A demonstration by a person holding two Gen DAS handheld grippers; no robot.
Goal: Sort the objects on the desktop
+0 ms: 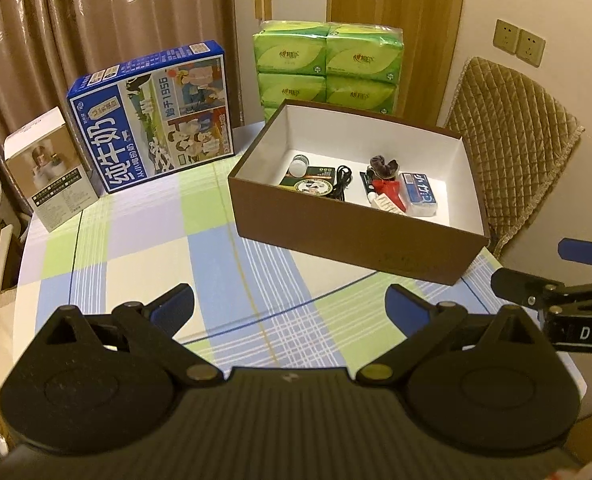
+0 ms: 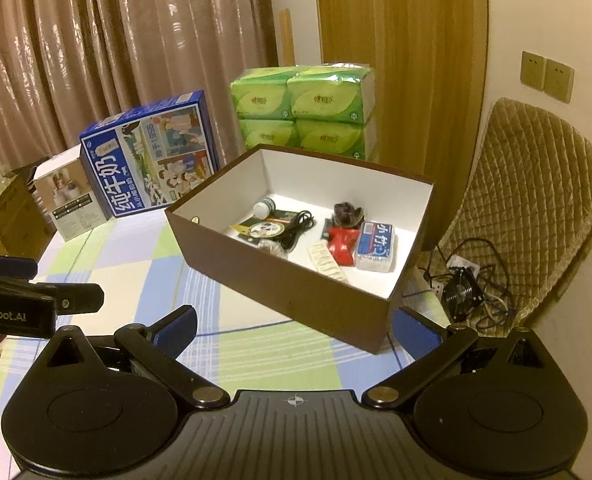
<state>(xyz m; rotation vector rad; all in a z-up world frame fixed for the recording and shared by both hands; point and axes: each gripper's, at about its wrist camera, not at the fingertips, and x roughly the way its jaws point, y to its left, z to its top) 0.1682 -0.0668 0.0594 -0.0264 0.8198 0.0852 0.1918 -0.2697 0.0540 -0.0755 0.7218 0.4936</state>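
Both claws, left claw and right claw, hang empty, spread wide before the brown box.

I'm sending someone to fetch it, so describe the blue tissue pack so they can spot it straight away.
Find the open brown box with white walls on the checked tablecloth. Look at its right end, beside the red item. The blue tissue pack is the only blue, white-edged, plastic-wrapped block in there.
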